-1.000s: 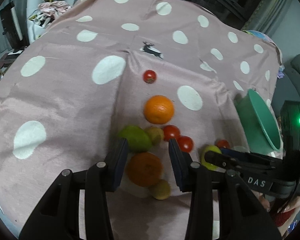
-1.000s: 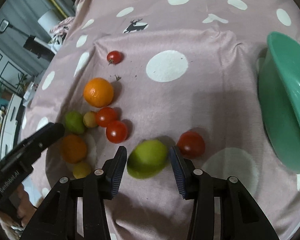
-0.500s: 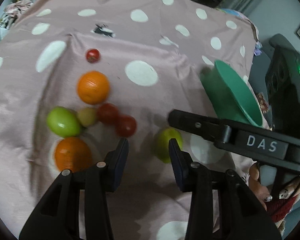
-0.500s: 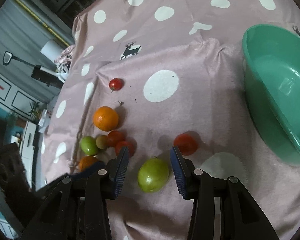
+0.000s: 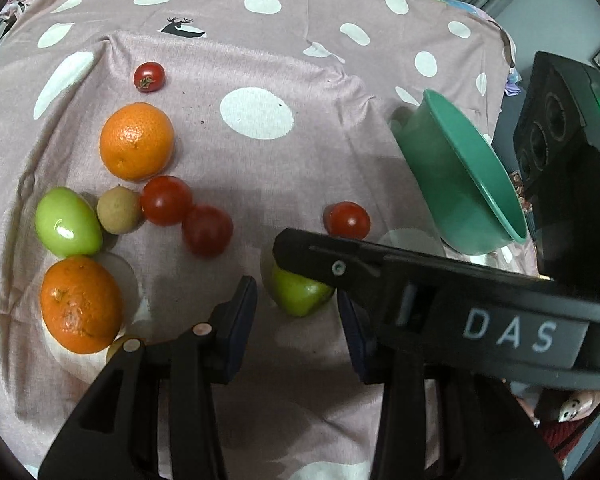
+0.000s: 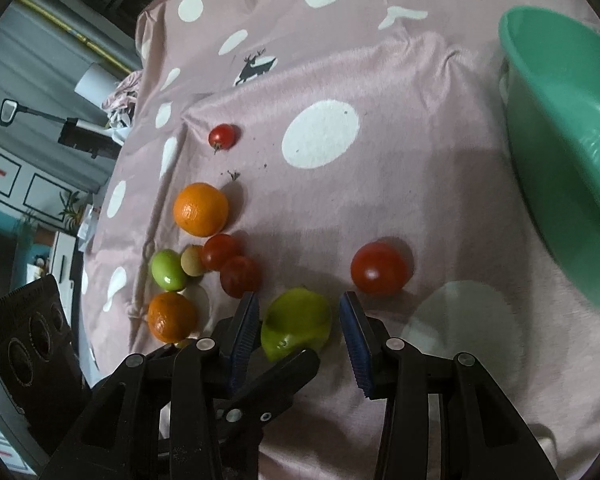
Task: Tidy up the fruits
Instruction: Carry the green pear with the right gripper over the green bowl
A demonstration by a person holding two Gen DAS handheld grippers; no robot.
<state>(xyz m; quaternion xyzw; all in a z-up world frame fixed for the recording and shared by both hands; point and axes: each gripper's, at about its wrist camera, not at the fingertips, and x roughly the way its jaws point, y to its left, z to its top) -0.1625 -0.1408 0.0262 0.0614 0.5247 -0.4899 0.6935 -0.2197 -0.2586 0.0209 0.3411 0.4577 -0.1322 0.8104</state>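
A green fruit (image 5: 300,294) (image 6: 296,322) lies on the pink dotted cloth between the open jaws of both grippers. My left gripper (image 5: 296,320) is open with the fruit ahead of its tips. My right gripper (image 6: 298,332) is open around the same fruit; its body crosses the left wrist view (image 5: 420,284) above the fruit. A red tomato (image 6: 378,268) lies just beyond. Further left lie two oranges (image 5: 136,140) (image 5: 80,304), another green fruit (image 5: 68,222), a small brown fruit (image 5: 118,210), two tomatoes (image 5: 166,200) (image 5: 206,230) and a small tomato (image 5: 149,76).
A green bowl (image 6: 572,128) (image 5: 456,176) stands at the right on the cloth. A black speaker (image 5: 568,128) stands beyond the table edge at the right. A small yellowish fruit (image 5: 118,348) peeks from behind my left finger.
My left gripper has swung right from the near orange to the green fruit by the right gripper. Both grippers have come closer to this fruit. Both stay open.
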